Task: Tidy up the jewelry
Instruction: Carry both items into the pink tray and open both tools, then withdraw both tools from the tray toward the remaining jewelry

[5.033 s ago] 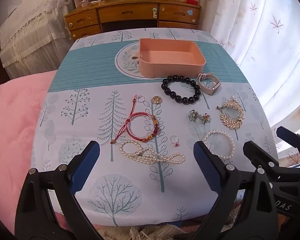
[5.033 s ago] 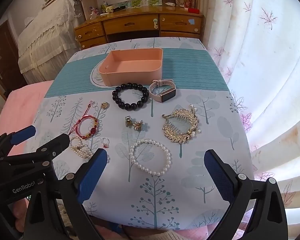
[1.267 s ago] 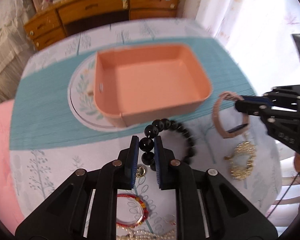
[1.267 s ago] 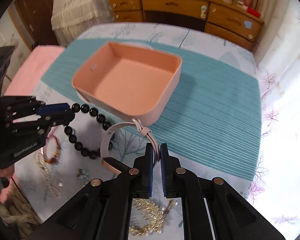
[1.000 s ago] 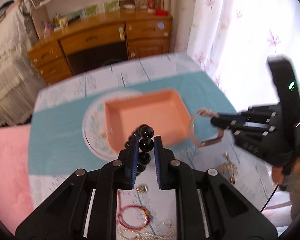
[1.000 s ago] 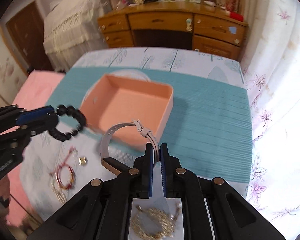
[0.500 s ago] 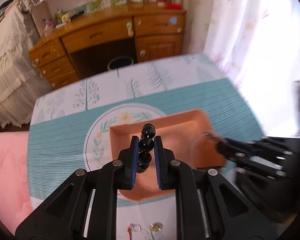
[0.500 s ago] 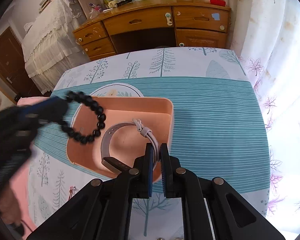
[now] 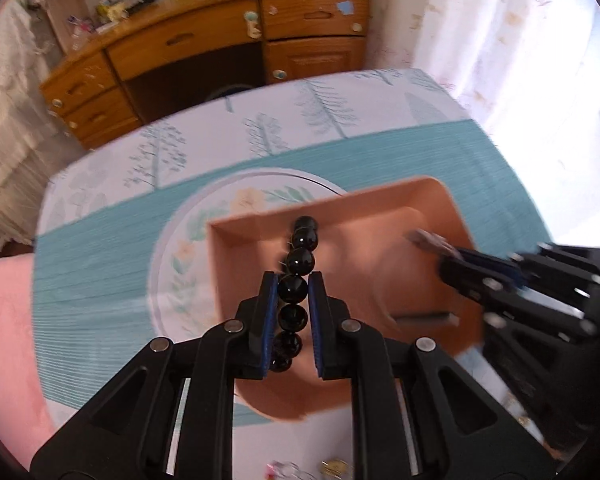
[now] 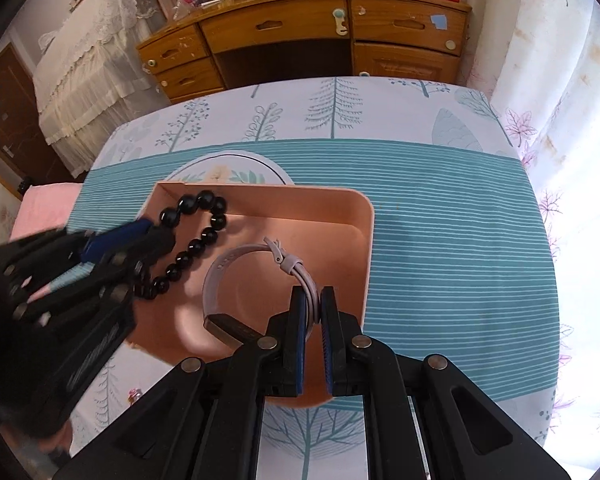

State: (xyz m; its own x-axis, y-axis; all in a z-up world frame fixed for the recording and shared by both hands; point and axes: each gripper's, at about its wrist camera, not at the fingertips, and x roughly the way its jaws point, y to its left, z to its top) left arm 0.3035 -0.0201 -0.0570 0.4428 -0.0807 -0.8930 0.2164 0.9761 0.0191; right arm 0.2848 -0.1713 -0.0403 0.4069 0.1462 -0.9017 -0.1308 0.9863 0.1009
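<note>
over the pink tray on the counter, left claw is clamping the black bead bracelet, right claw is pinching the watch strap. both are hanging inside the rim; next, judging: parting the jaws to drop them.

Watch smeared by motion blur, small jewelry pieces cut by left-wrist view's bottom edge, bracelet's lower beads hidden between fingers

A cluttered wooden desk stands beyond the tree-print tablecloth; sunlit floral curtains right, lace-covered furniture left.
</note>
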